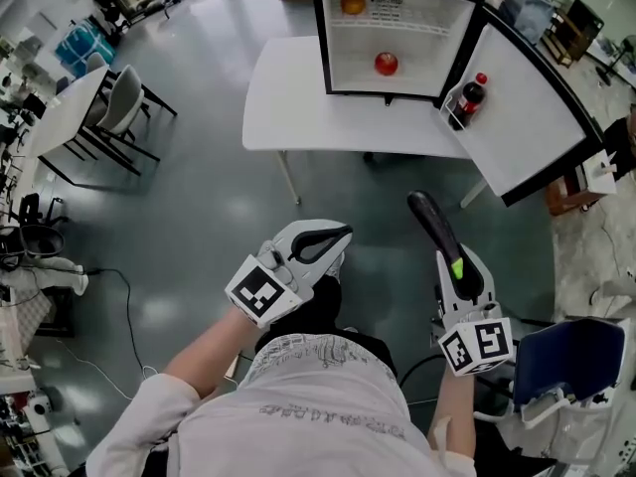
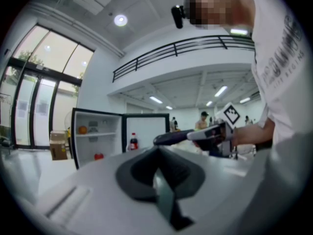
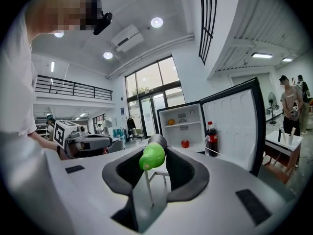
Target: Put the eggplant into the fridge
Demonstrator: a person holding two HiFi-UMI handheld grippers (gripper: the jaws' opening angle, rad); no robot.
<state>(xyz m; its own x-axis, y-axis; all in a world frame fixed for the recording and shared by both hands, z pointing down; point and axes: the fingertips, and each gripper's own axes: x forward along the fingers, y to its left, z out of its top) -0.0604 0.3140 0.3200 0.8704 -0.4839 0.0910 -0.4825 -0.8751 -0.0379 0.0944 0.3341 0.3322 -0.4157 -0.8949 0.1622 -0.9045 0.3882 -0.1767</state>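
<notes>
In the head view the open fridge (image 1: pixel 323 38) stands on a white table (image 1: pixel 288 107) ahead of me. It holds an orange (image 1: pixel 353 4) on the upper shelf and a red fruit (image 1: pixel 386 64) below, with a cola bottle (image 1: pixel 469 97) in the door (image 1: pixel 527 117). My right gripper (image 1: pixel 449 258) is shut on the dark purple eggplant (image 1: pixel 429 222) near its green stem (image 3: pixel 152 155), and the body points toward the fridge (image 3: pixel 183 126). My left gripper (image 1: pixel 341 237) is beside it, shut and empty. From the left gripper view the eggplant (image 2: pixel 171 138) hangs in front of the fridge door.
A chair (image 1: pixel 124 102) and a desk (image 1: pixel 60 117) stand at the left, with cables (image 1: pixel 119 296) on the grey floor. A blue chair (image 1: pixel 576 366) is close at my lower right. A person (image 3: pixel 292 106) stands by a table far right in the right gripper view.
</notes>
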